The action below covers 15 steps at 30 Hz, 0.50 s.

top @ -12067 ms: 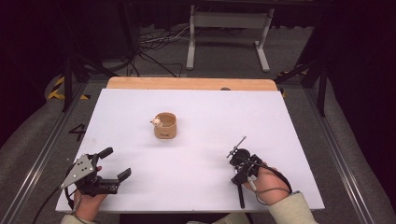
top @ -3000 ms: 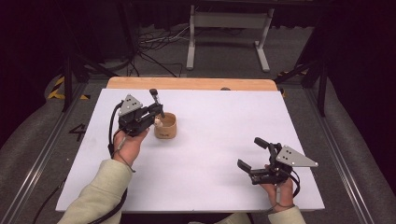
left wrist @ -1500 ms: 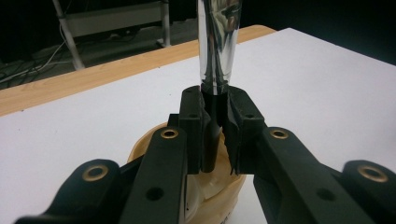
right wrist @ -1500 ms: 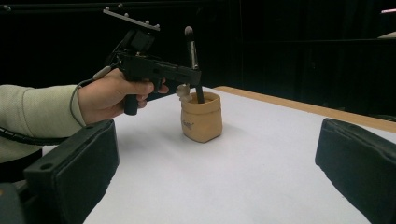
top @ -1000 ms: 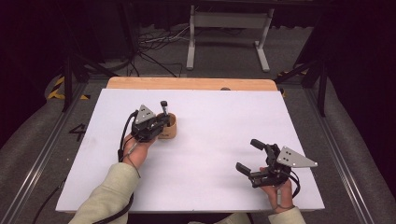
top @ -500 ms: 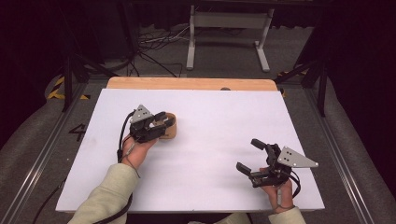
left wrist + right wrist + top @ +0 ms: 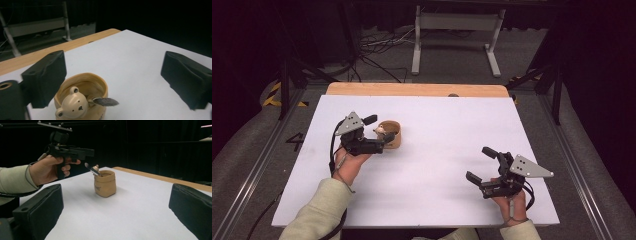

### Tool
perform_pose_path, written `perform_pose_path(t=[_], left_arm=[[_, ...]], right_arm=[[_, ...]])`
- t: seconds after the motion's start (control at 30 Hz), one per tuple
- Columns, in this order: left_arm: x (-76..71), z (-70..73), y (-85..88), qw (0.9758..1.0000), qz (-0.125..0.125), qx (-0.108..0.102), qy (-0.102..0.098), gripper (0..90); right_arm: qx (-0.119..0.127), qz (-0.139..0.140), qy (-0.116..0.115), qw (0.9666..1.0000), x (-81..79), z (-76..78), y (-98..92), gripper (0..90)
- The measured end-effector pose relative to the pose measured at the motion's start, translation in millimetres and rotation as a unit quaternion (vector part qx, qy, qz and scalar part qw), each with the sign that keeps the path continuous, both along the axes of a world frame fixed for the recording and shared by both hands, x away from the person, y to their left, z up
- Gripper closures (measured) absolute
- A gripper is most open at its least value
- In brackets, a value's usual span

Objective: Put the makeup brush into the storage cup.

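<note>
The left gripper (image 7: 379, 134) has just been opening; its jaws stand spread, nothing between them, beside the bear cup (image 7: 81, 100) mid-table, where the spoon (image 7: 103, 101) rests. It should withdraw straight, clear of the spoon handle. The right gripper (image 7: 482, 166) waits, jaws spread.

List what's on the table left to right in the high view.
Left gripper → bear cup with a spoon in it → right gripper, all on the white table.
</note>
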<state>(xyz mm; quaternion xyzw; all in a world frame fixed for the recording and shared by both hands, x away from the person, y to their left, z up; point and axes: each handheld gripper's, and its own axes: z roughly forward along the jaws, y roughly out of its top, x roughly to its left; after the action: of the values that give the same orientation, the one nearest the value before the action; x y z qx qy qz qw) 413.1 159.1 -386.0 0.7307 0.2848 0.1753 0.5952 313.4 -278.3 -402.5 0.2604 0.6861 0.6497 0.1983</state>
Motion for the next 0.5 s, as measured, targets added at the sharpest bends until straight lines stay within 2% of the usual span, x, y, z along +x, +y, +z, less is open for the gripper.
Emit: perform_pose_path(t=[0.1, 0.5], left_arm=[[-7.1, 3.9, 8.6, 0.9999, -0.003, -0.016, -0.002, 2.7], [-31.1, 14.2, 35.9, 0.9988, -0.009, -0.046, -0.012, 0.4]], right_arm=[[-0.003, -0.002, -0.001, 1.0, 2.0, 1.4, -1.6, 0.0], [-0.023, -0.019, -0.018, 0.9994, 7.7, 7.3, -14.8, 0.0]])
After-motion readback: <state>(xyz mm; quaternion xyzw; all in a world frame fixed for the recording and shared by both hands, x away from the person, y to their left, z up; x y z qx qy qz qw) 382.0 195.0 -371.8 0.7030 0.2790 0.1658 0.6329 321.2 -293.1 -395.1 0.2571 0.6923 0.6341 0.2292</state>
